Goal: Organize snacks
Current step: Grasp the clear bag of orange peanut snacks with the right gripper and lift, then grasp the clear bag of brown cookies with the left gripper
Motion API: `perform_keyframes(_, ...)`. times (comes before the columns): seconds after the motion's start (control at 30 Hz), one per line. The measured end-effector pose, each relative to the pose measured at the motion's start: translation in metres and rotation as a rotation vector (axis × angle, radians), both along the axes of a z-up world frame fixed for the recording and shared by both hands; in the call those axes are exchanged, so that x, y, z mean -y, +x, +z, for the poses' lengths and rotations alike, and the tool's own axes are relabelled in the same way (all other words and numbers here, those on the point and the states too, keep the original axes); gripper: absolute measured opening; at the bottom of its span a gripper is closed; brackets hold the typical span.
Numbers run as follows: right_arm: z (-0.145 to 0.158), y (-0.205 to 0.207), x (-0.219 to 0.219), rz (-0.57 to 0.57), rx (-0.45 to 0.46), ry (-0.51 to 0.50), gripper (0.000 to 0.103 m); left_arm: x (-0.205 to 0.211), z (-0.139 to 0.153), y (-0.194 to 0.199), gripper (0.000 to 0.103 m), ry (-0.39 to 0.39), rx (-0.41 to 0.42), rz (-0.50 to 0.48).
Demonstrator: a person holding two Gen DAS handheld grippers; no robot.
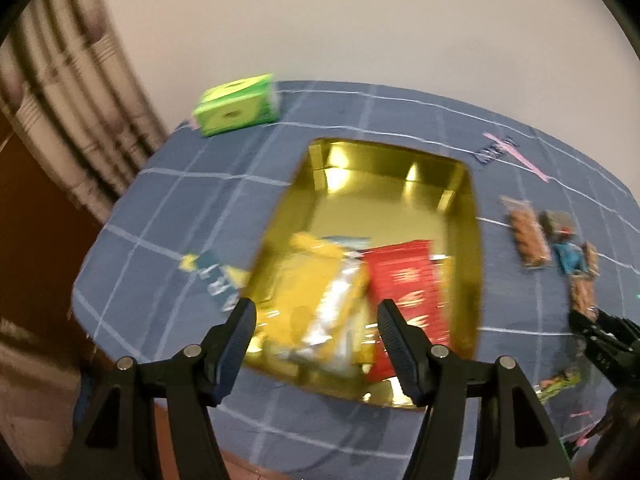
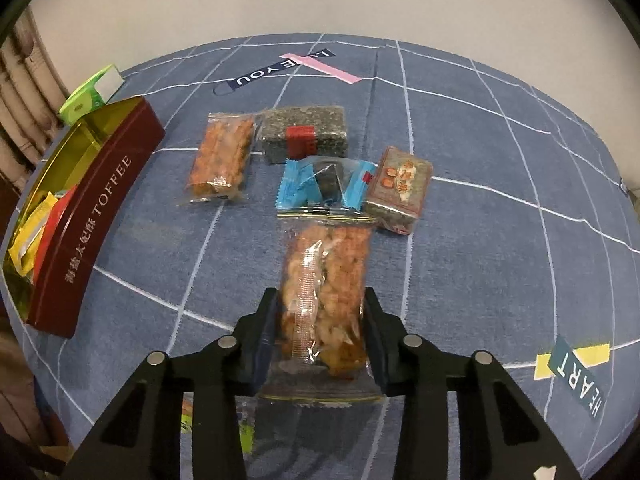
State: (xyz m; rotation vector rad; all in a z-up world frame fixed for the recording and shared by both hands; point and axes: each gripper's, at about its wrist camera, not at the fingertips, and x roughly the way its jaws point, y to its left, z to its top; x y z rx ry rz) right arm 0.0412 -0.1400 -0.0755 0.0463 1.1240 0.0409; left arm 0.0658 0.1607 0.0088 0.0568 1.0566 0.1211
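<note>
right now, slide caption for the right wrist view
Right gripper shut on a peanut brittle pack, toffee tin at left on the blue cloth.

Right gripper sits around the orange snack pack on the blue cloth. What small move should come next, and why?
Probably a short lift. The right gripper has its pads against both sides of the clear-wrapped orange snack pack, which still lies on the blue cloth. The toffee tin stands open with snacks already inside, and the left gripper hangs open and empty over it, so raising the pack clear comes before carrying it there.
</note>
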Motion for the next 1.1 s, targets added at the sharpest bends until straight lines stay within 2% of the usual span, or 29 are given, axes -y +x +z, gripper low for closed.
perform_keyframes(0.27, 0.002, -0.023, 0.030, -0.027, -0.017, 0.008, 0.036, 0.081, -0.005, 0.028, 0.064, -0.063, -0.017, -0.154)
perform_keyframes(0.5, 0.000, -0.031, 0.086, -0.143, 0.017, -0.024, 0.036, 0.125, -0.014, 0.046, 0.064, -0.124, -0.036, -0.221)
perform_keyframes(0.83, -0.008, 0.016, 0.119, -0.187, 0.166, -0.075, 0.036, 0.134, -0.028, 0.061, 0.064, -0.151, -0.075, -0.218)
perform_keyframes(1.1, -0.010, 0.028, 0.128, -0.197, 0.198, -0.066, 0.036, 0.155, -0.042, 0.078, 0.064, -0.180, -0.100, -0.236)
